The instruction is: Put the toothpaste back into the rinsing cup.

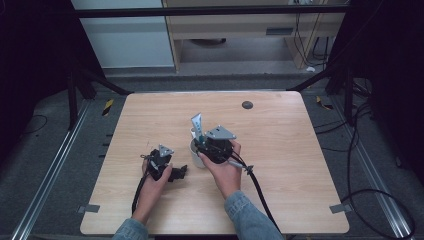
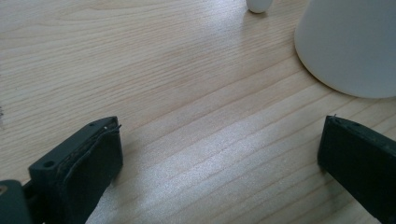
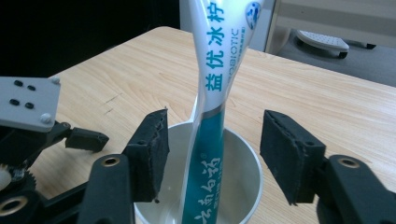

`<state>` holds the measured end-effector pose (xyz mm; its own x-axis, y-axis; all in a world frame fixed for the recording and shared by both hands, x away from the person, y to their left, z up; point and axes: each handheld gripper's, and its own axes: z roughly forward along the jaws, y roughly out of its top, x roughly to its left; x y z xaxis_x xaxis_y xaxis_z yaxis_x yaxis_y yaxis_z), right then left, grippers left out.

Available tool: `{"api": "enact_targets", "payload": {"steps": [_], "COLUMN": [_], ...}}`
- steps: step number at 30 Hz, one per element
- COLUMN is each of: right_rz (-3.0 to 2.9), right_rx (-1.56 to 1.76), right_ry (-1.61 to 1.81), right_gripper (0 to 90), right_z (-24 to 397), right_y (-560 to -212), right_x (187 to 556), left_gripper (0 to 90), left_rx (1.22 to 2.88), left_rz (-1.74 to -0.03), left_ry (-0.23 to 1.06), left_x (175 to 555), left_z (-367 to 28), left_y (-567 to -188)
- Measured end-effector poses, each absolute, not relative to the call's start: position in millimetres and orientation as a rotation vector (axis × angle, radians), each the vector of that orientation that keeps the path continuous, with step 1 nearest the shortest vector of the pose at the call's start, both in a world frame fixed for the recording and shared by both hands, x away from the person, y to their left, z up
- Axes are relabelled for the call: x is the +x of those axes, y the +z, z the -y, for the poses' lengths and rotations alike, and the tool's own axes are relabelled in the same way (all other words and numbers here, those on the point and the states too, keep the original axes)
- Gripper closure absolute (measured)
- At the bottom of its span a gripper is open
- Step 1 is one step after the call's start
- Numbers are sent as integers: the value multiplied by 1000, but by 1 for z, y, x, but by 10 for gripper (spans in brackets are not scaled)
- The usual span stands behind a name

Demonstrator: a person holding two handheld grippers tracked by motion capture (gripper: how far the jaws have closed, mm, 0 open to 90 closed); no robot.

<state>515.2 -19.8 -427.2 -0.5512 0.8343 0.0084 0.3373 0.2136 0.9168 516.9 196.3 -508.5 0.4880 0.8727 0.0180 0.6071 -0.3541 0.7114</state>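
A white and teal toothpaste tube (image 3: 210, 121) stands upright in a white cup (image 3: 243, 186), crimped end at twelve o'clock, near the wooden table's (image 1: 280, 150) middle.

The light wooden surface (image 1: 280, 150) is viewed from high above; both tool views sit low and close, sharing the white round cup (image 2: 350, 46) at centre.

white cup (image 3: 243, 186) | white-and-teal toothpaste tube (image 3: 210, 93) | light wood-grain table (image 1: 280, 150)
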Motion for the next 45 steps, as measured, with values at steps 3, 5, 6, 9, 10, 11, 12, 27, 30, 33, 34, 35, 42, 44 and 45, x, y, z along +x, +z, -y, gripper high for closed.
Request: {"api": "enact_targets", "payload": {"steps": [3,5,6,9,10,11,12,27,30,33,34,35,42,44,45], "right_rz": [-2008,-2021,-2030,-2053,-2068,-2079,-2084,-2142,-2166,-2188,-2195,-2203,-2247,-2267,-2275], "right_rx": [1062,1058,1055,1045,1040,1016,1004,986,989,972,974,973,962,950,945], "right_ry": [1301,1312,1309,1304,1303,1303,1299,1219,1206,1181,1177,1172,1164,1156,1153], "right_gripper": [396,373,362,333,325,312,298,139,122,106,102,98,87,87,87], "right_z": [20,21,21,21,22,22,22,43,45,49,50,51,64,70,73], "right_y": [-425,-424,-423,-422,-421,-420,-420,-409,-408,-407,-407,-406,-400,-398,-398], "right_x": [513,512,511,509,509,508,508,507,507,507,507,508,510,510,511], "left_gripper": [0,0,0,0,0,0,0,0,0,0,0,0,0,0,0], "left_rx": [2081,2081,2081,2081,2081,2081,2081,2086,2088,2088,2089,2089,2087,2087,2087], "left_rz": [-1217,-1216,-1216,-1216,-1216,-1216,-1216,-1214,-1213,-1213,-1213,-1213,-1215,-1215,-1215], "left_ry": [529,530,530,529,529,529,529,529,529,529,529,529,529,529,529], "left_x": [517,517,517,517,517,517,517,517,517,517,517,517,517,517,517], "left_z": [-196,-196,-196,-196,-196,-196,-196,-196,-196,-196,-196,-196,-196,-196,-196], "left_y": [-509,-509,-509,-509,-509,-509,-509,-509,-509,-509,-509,-509,-509,-509,-509]}}
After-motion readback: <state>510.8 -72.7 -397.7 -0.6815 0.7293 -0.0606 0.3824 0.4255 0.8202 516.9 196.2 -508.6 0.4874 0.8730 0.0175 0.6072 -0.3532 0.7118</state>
